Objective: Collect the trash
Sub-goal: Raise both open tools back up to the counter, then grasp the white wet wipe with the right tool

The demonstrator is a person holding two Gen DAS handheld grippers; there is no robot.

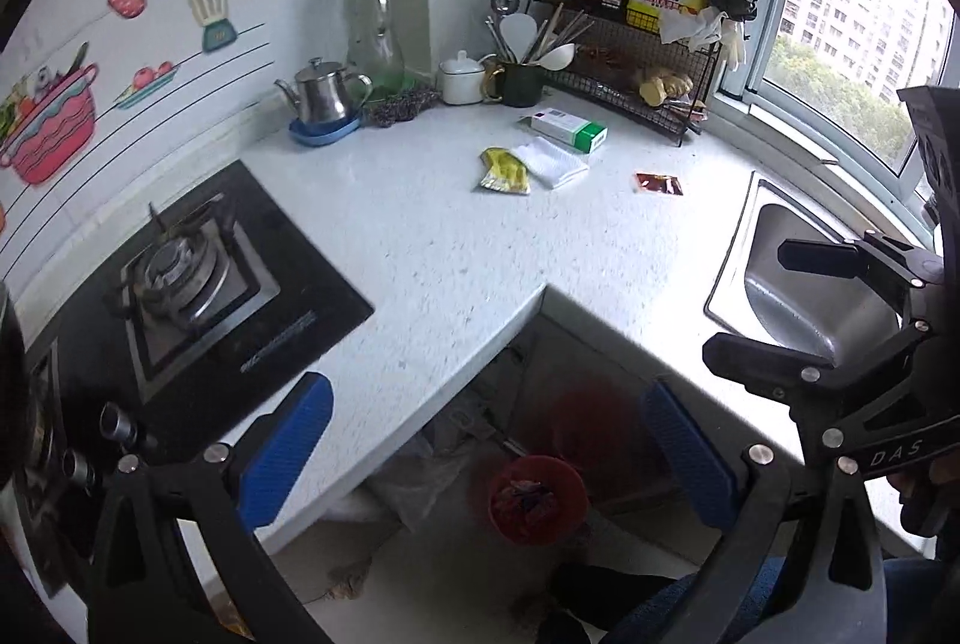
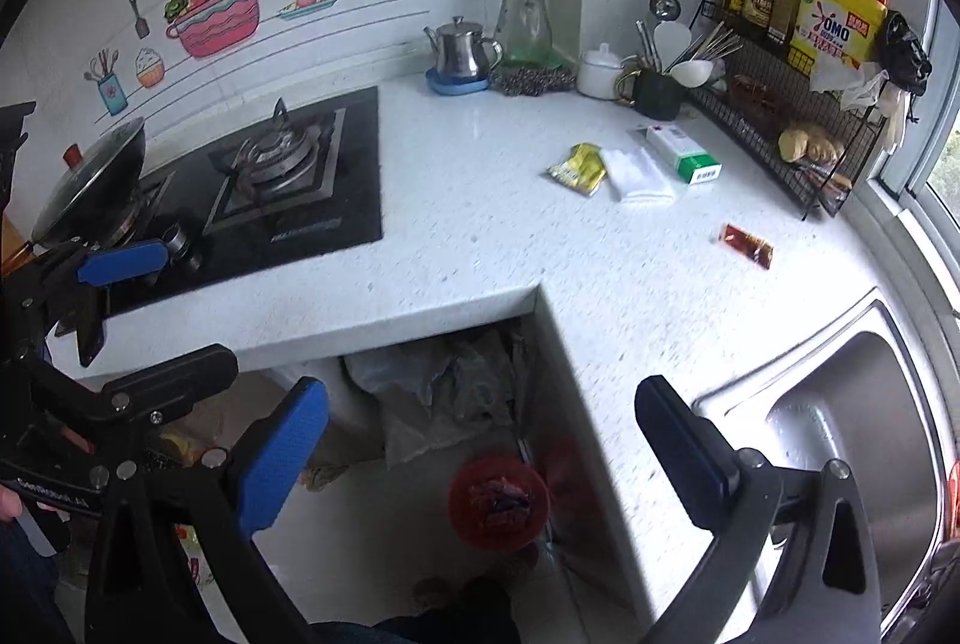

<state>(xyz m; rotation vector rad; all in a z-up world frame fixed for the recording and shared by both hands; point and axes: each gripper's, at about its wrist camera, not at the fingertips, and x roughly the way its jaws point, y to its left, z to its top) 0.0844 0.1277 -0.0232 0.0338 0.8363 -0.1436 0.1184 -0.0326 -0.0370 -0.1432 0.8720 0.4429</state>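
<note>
White countertop (image 1: pixel 432 248): 1 yellow sachet (image 1: pixel 505 170), 1 folded white wrapper (image 1: pixel 551 162), 1 green-and-white carton (image 1: pixel 567 129), 1 red sachet (image 1: pixel 659 183), lying near the wire rack (image 1: pixel 636 62). Red bin (image 1: pixel 537 500) on the floor below the counter corner. Left gripper (image 1: pixel 489 455) and right gripper (image 2: pixel 480 455) both spread wide, empty, above the bin.

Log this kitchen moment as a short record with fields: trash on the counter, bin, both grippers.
trash on counter: yellow packet, folded white tissue, green-and-white box, red sachet
layout: packet, tissue and box close together; sachet apart, nearer the sink
bin: red bin on the floor below the counter corner, already holding scraps
left gripper: open, empty
right gripper: open, empty
</note>
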